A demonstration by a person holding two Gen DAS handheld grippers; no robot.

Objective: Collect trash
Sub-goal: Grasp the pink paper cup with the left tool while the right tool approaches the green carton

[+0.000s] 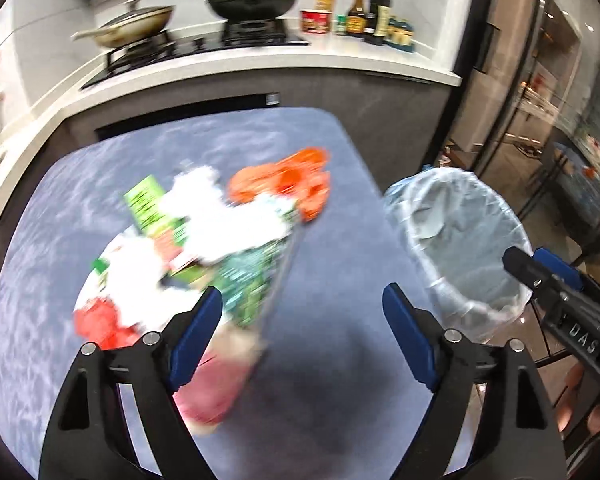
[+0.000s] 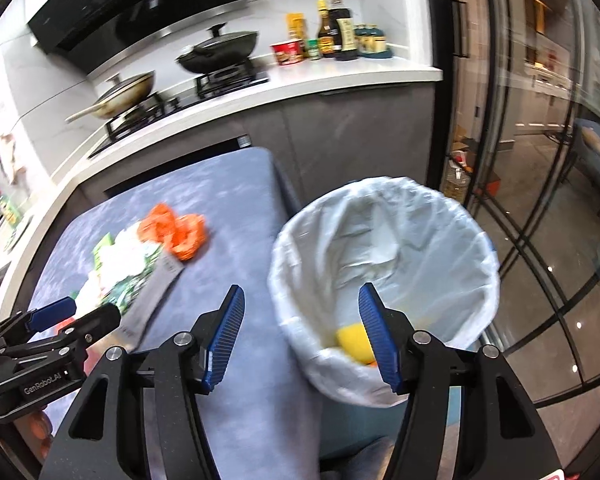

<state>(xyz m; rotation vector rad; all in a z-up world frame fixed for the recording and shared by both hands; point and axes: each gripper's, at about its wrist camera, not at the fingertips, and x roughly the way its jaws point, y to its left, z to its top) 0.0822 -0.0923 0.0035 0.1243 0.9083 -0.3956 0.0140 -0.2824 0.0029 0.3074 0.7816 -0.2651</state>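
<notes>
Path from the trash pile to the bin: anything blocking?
Nothing visible. Bare blue table lies between the trash pile and the lined trash bin beside the table edge; the bin mouth is open, right gripper above it.

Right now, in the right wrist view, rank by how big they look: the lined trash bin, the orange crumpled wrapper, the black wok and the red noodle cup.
1. Lined trash bin, nearest, so enlarged.
2. Black wok and orange crumpled wrapper: too alike to rank.
3. Red noodle cup.
</notes>
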